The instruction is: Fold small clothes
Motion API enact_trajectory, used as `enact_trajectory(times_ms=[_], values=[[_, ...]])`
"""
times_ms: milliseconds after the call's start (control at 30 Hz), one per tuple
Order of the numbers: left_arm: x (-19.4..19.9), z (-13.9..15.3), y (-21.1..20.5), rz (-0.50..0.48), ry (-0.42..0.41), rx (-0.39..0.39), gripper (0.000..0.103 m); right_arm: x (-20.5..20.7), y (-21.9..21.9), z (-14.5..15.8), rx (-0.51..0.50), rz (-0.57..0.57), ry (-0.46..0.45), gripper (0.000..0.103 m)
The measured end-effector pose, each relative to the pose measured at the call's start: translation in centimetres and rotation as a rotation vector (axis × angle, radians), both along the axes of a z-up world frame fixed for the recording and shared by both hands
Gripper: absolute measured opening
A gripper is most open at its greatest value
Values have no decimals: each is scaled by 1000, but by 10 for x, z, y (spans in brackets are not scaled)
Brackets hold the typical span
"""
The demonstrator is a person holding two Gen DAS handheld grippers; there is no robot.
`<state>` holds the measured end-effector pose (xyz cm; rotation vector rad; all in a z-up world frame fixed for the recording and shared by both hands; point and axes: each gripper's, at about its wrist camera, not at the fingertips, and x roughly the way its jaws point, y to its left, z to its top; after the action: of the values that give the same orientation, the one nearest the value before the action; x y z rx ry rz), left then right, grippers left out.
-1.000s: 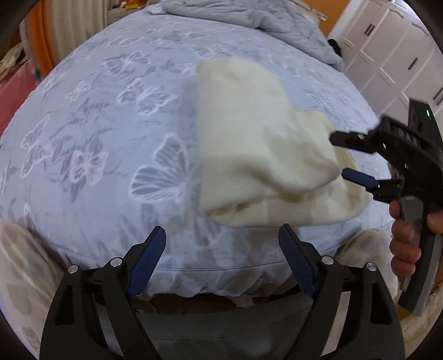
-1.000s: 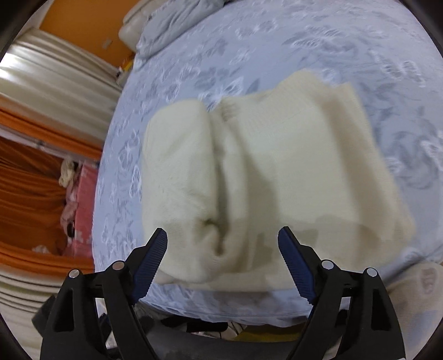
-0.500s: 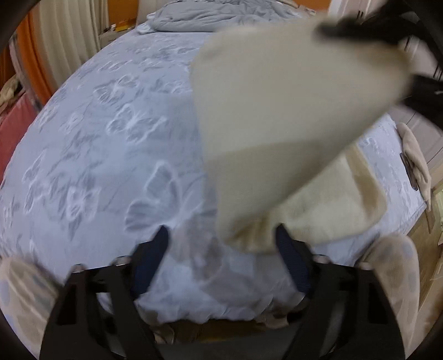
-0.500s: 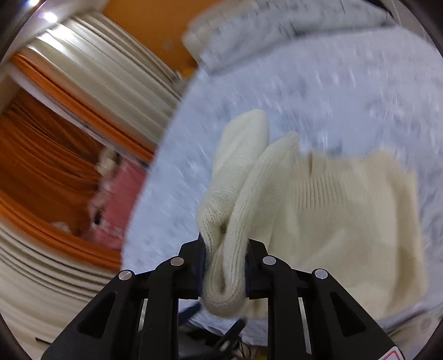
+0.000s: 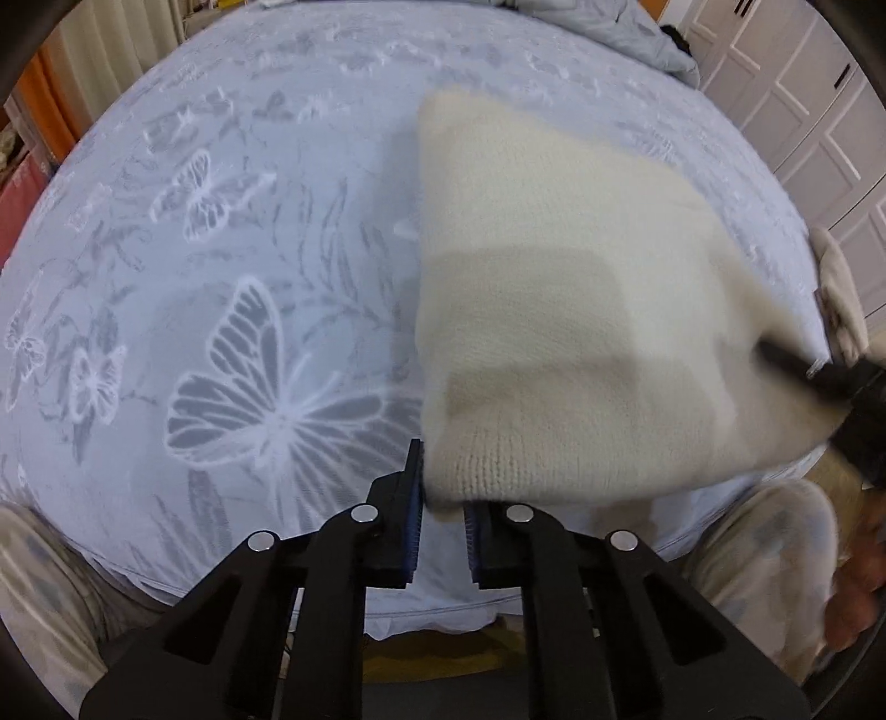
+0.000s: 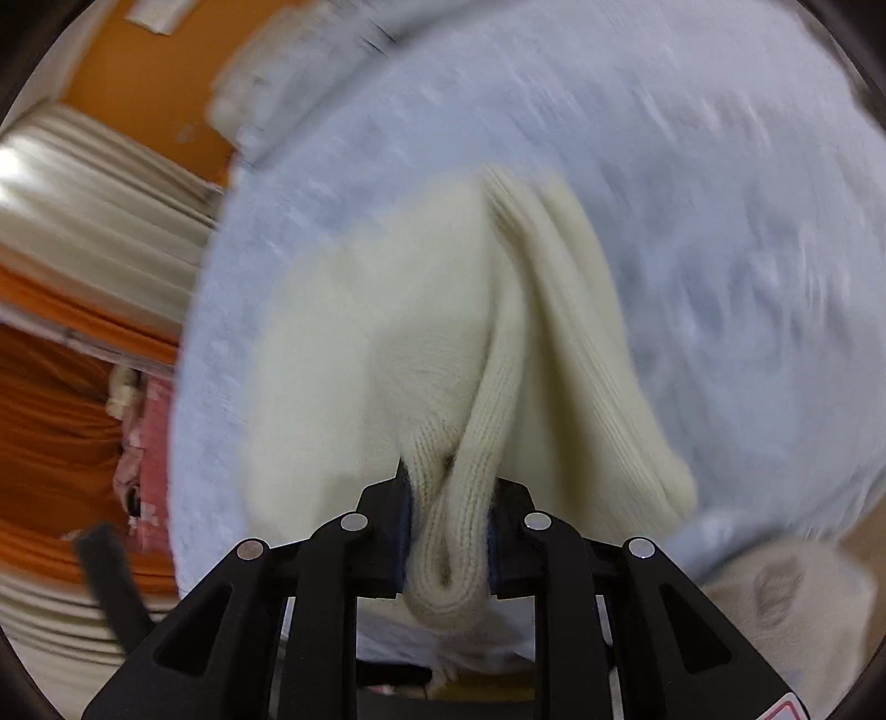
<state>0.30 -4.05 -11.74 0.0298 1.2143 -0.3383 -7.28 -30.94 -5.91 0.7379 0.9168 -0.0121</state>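
A cream knitted sweater [image 5: 554,310] is held up over the bed by both grippers. My left gripper [image 5: 443,509] is shut on its near left corner, the ribbed hem bunched between the blue pads. My right gripper [image 6: 448,526] is shut on a thick fold of the same sweater [image 6: 421,343]; it also shows in the left wrist view [image 5: 803,371] at the sweater's right corner. The cloth stretches between the two grippers and hides the bed beneath it.
The bed has a pale blue sheet with white butterflies [image 5: 232,343]. A grey blanket [image 5: 637,39] lies at its far end. White wardrobe doors [image 5: 819,111] stand to the right. Orange and cream curtains [image 6: 72,332] hang on the other side.
Both grippers were open a second ago with the sweater lying flat. The right one shut on it and lifted it first; now the left one has shut on the near corner too.
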Motion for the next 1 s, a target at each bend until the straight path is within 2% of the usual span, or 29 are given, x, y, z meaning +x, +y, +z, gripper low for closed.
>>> enact_trajectory(times_ms=[67, 133, 167, 233, 267, 300, 367, 433, 500, 567, 667, 700, 767, 833, 933, 967, 1000], values=[[-5, 11, -3, -18, -20, -17, 12, -5, -1, 32, -22, 8, -76, 18], [-8, 14, -12, -42, -39, 0, 12, -4, -1, 30, -102, 23, -48, 18], [-9, 12, -18, -50, -46, 30, 12, -3, -8, 1, -131, 15, 50, 18], [-6, -1, -25, -50, -23, 63, 13, -3, -23, -56, -49, -11, 214, 18], [-6, -9, -28, -51, -11, 80, 14, -10, -29, -84, 44, -43, 262, 18], [-7, -14, -30, -60, -17, 104, 16, -15, -31, -86, 79, -67, 244, 19], [-11, -11, -30, -85, -45, 116, 17, -22, -30, -75, 76, -90, 211, 24], [-16, -4, -26, -111, -66, 107, 24, -27, -26, -57, 1, -103, 210, 38], [-23, 9, -16, -118, -93, 88, 44, -35, -23, -30, -124, -140, 187, 39], [-32, 22, 0, -110, -127, 64, 53, -37, -17, -4, -201, -140, 128, 41], [-44, 36, 27, -60, -172, 41, 65, -25, 12, 34, -177, -5, 7, 37], [-45, 38, 36, -36, -178, 45, 66, -14, 37, 46, -188, 84, -22, 35], [-44, 41, 49, 8, -171, 49, 66, 4, 73, 50, -205, 207, -37, 26], [-41, 43, 60, 47, -160, 50, 68, 22, 103, 34, -207, 275, -5, 25], [-40, 50, 74, 92, -166, 37, 72, 59, 139, -53, -196, 368, 233, 25], [-39, 51, 78, 101, -170, 40, 75, 62, 147, -81, -196, 378, 268, 25], [-40, 51, 81, 107, -171, 44, 75, 59, 150, -81, -192, 371, 251, 25]])
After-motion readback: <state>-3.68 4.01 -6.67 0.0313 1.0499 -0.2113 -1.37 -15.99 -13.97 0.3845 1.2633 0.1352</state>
